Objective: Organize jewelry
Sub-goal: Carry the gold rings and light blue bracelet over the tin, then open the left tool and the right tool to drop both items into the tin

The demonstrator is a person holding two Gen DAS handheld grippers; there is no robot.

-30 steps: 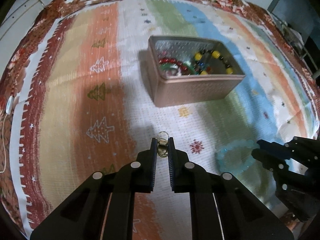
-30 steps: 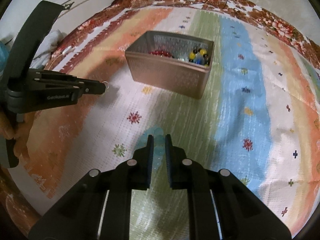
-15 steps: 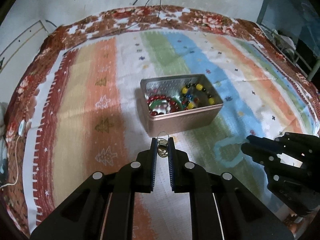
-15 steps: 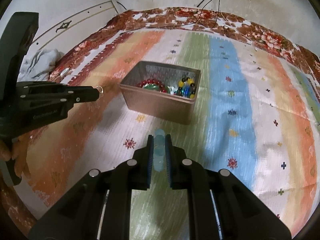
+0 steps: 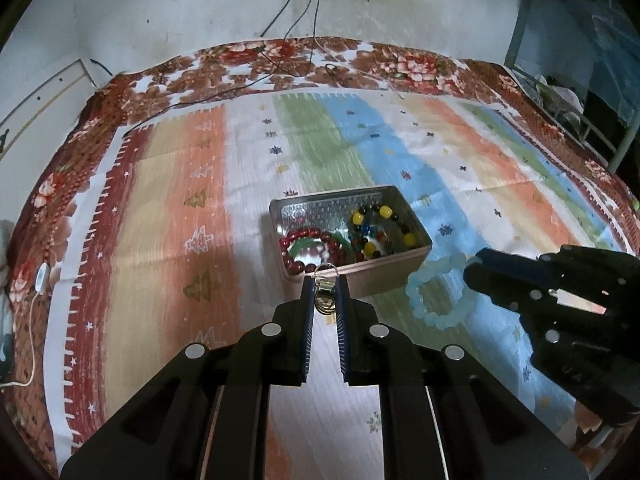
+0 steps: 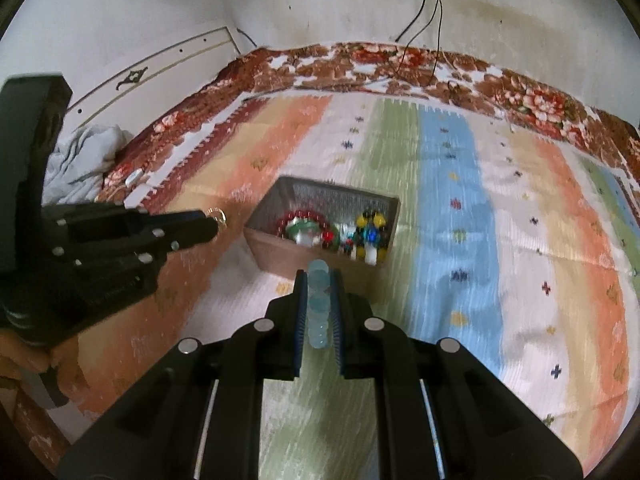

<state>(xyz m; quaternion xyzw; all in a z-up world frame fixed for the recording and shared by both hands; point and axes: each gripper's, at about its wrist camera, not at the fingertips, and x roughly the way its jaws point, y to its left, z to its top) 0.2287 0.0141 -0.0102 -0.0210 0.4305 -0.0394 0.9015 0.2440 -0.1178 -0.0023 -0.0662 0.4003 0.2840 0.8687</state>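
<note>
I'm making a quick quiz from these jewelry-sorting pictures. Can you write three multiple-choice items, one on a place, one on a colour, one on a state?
1. Where is the red bead bracelet?
A. Inside the metal box
B. On the striped cloth beside the box
C. Between the fingers of the right gripper

2. What colour is the bead bracelet in the right gripper?
A. Yellow
B. Light blue
C. Dark red

3. What is the state of the left gripper?
A. Wide open and empty
B. Shut on a small gold ring
C. Resting inside the box

Answers:
1. A, the red beads lie in the metal box beside a yellow and black bracelet.
2. B, pale blue beads sit between its fingers.
3. B, the small gold ring is pinched between its fingers, short of the box.
</note>
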